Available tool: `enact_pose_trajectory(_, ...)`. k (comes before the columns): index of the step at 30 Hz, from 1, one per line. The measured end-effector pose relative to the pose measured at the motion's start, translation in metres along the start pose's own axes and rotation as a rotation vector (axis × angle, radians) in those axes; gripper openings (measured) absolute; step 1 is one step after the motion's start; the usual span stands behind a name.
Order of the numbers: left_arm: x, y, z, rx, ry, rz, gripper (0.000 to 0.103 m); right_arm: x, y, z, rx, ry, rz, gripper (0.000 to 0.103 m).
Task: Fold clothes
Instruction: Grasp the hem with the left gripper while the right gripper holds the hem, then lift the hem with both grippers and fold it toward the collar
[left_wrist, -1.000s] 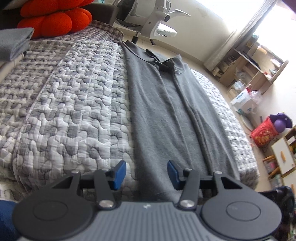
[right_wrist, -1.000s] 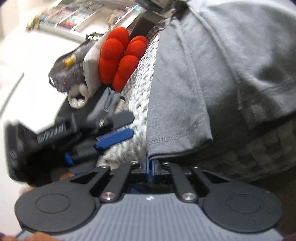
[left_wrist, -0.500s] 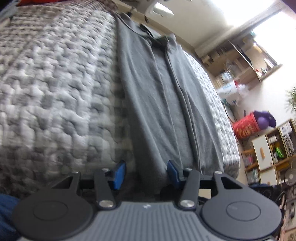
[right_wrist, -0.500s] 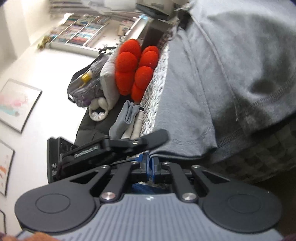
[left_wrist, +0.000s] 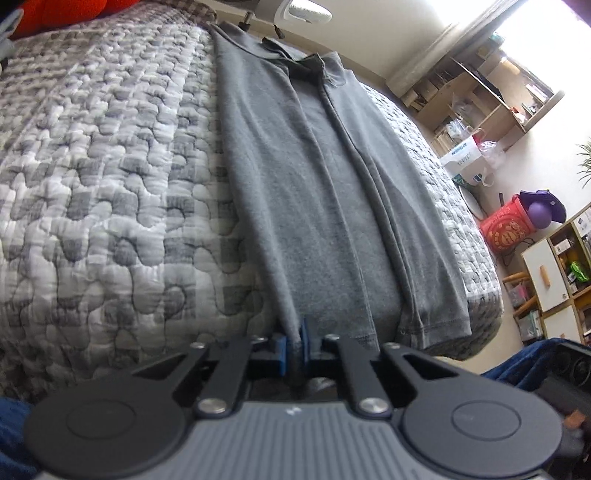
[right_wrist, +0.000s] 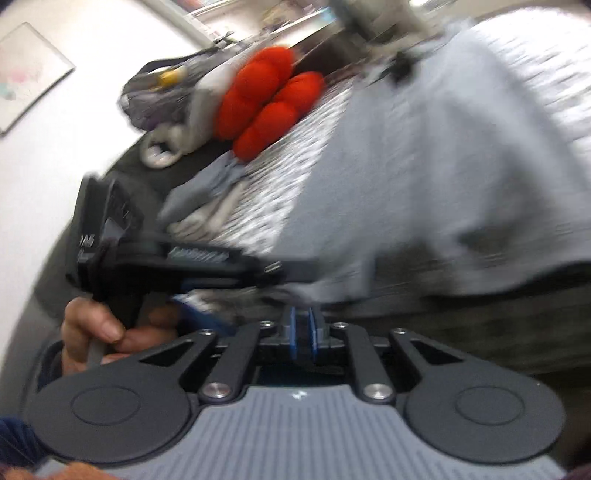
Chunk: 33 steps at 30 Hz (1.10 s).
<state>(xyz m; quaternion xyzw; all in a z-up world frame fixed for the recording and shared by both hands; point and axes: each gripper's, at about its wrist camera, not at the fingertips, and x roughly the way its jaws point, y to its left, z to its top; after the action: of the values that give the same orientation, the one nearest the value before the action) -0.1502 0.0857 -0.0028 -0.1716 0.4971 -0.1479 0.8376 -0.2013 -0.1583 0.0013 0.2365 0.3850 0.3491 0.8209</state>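
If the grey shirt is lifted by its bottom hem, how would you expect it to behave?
The grey shirt will probably sag: it drapes limply over the quilted bed edge. Its folded-in sides may fall open. It looks light, since the left gripper pinches one hem corner.

- The right wrist view is smeared by motion: the orange cushion (right_wrist: 269, 99), the bed quilt (right_wrist: 295, 177) and the grey shirt (right_wrist: 424, 177) have no sharp edges.
- Whether any cloth sits between the jaws of the right gripper (right_wrist: 301, 332), which are opening, cannot be told through the blur.
- The shirt's hem (left_wrist: 295, 332) vanishes between the closing jaws of the left gripper (left_wrist: 293, 345).
- Shelf (left_wrist: 476, 99) contents are too small to tell.
- The office chair (left_wrist: 291, 11) is cut off at the top edge.
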Motion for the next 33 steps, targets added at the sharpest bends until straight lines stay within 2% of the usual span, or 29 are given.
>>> enact_pose_trajectory(1,0.001,0.001,-0.001,-0.006,0.008,-0.004,0.011,-0.014,-0.007,0.002,0.021,-0.030,-0.053,0.041)
enact_pose_trajectory(3,0.003,0.001,-0.003,-0.009,0.021,-0.010,0.021,-0.040,-0.022,0.004,0.084,-0.098,-0.123,0.050)
enact_pose_trajectory(5,0.005,0.001,-0.004,-0.010,0.032,-0.016,0.023,-0.061,-0.035,0.004,0.148,-0.139,-0.143,0.050)
enact_pose_trajectory(9,0.008,-0.002,-0.006,-0.003,0.039,-0.011,0.023,-0.078,-0.056,0.004,0.257,-0.192,-0.220,0.051)
enact_pose_trajectory(11,0.008,-0.004,-0.008,0.006,0.034,-0.008,0.022,-0.073,-0.066,0.008,0.288,-0.193,-0.245,0.051)
enact_pose_trajectory(14,0.006,-0.006,-0.009,0.012,0.024,-0.006,0.016,-0.060,-0.078,0.012,0.316,-0.169,-0.279,0.051)
enact_pose_trajectory(15,0.005,-0.006,-0.009,0.009,0.023,-0.006,0.013,-0.056,-0.080,0.013,0.324,-0.158,-0.282,0.044)
enact_pose_trajectory(16,0.004,-0.005,-0.009,0.005,0.021,-0.005,0.012,-0.053,-0.081,0.016,0.334,-0.142,-0.278,0.031)
enact_pose_trajectory(19,-0.001,-0.007,-0.008,-0.005,0.011,0.003,0.008,-0.054,-0.078,0.019,0.329,-0.136,-0.268,0.014)
enact_pose_trajectory(22,-0.010,-0.009,-0.003,-0.024,-0.001,0.014,0.008,-0.060,-0.063,0.028,0.272,-0.129,-0.262,0.012)
enact_pose_trajectory(25,-0.016,-0.011,0.011,-0.067,0.017,-0.025,0.007,-0.066,-0.049,0.043,0.231,-0.124,-0.239,0.012)
enact_pose_trajectory(29,-0.020,-0.014,0.045,-0.109,0.023,-0.062,0.007,-0.061,-0.044,0.086,0.212,-0.140,-0.173,0.012)
enact_pose_trajectory(33,-0.013,-0.014,0.090,-0.121,-0.016,-0.029,0.007,-0.034,-0.045,0.140,0.184,-0.133,-0.190,0.012)
